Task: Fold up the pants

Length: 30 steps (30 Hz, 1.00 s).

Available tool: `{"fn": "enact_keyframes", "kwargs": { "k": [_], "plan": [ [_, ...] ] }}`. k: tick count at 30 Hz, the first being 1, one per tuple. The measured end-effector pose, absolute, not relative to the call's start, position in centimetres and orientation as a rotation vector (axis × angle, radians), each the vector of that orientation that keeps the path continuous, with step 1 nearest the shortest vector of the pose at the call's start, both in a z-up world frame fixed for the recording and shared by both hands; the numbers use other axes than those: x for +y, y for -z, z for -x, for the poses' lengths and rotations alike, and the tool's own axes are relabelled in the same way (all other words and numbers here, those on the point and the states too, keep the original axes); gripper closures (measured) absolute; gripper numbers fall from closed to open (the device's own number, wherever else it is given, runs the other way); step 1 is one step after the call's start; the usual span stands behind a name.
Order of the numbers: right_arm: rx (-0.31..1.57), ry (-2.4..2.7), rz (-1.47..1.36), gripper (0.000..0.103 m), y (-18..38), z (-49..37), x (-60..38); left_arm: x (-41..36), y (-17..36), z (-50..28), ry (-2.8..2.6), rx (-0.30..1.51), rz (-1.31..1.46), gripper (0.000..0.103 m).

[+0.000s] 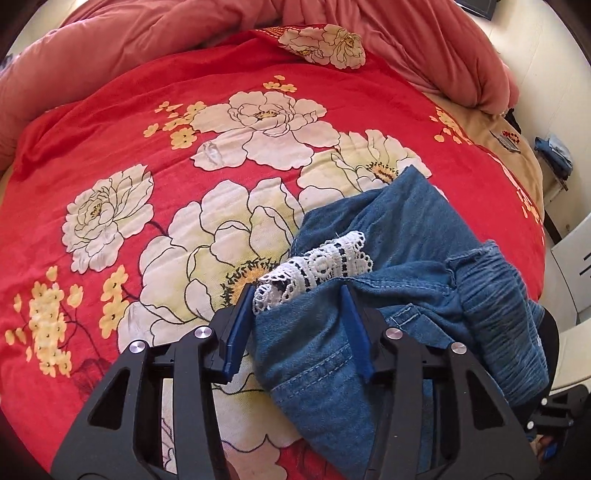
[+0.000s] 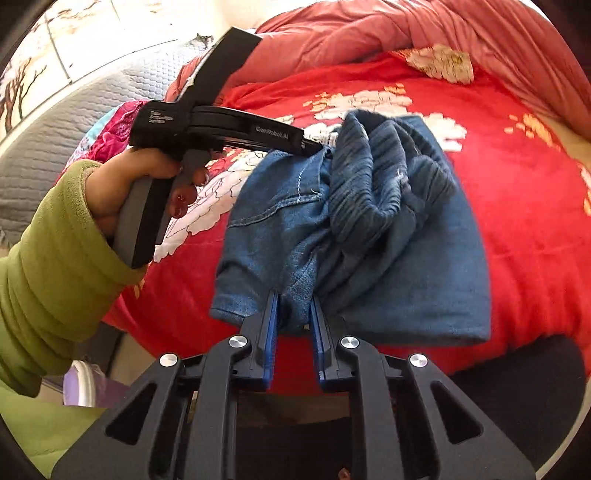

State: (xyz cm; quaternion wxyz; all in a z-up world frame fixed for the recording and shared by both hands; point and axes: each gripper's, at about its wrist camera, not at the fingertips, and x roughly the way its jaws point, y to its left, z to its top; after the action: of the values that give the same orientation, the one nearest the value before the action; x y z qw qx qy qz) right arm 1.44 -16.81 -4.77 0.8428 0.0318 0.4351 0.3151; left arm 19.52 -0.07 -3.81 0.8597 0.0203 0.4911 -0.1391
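Pants (image 2: pixel 369 236) of blue denim lie bunched on the bed, on a red quilt (image 1: pixel 147 122) printed with large white flowers, close to the near edge. The cloth is crumpled into a heap, with a ribbed waistband (image 2: pixel 384 173) folded over on top and a pocket seam showing beside it. A strip of white lace (image 1: pixel 314 269) sits on the denim in the left wrist view. The left gripper (image 1: pixel 299 295) stands about half open astride the near corner of the pants: its left pad rests beside the lace edge and its right pad lies against a denim fold, but whether the pads press the cloth cannot be told. The right gripper (image 2: pixel 293 299) is nearly closed, its blue pads pinching a narrow fold at the near hem of the pants. In the right wrist view a hand (image 2: pixel 147 184) in a green sleeve (image 2: pixel 55 258) grips the handle of the left gripper (image 2: pixel 317 147), whose tip touches the top of the heap. A pink blanket (image 1: pixel 221 26) is piled at the far side of the bed, behind the quilt
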Motion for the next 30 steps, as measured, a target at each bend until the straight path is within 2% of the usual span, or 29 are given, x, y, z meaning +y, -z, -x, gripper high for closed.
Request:
{"fn": "enact_keyframes", "kwargs": {
  "k": [5, 10, 21, 30],
  "plan": [
    [0.914, -0.668, -0.054, 0.085, 4.4, -1.5, -16.5, 0.2, 3.9, -19.7, 0.276, 1.028, -0.027, 0.054],
    [0.851, -0.664, -0.025, 0.070, 2.1, -0.7, -16.9, 0.9, 3.3, -19.3, 0.265, 0.976, 0.015, 0.052],
    [0.744, -0.617, -0.018, 0.069, -0.1, -1.4, -17.5, 2.4, -0.6, -15.0, 0.299, 0.881, 0.144, 0.052],
    [0.860, -0.583, -0.004, 0.069, 3.4, -2.9, -16.2, -1.0, 1.8, -15.1, 0.368, 0.966, 0.079, 0.051]
  ]
}}
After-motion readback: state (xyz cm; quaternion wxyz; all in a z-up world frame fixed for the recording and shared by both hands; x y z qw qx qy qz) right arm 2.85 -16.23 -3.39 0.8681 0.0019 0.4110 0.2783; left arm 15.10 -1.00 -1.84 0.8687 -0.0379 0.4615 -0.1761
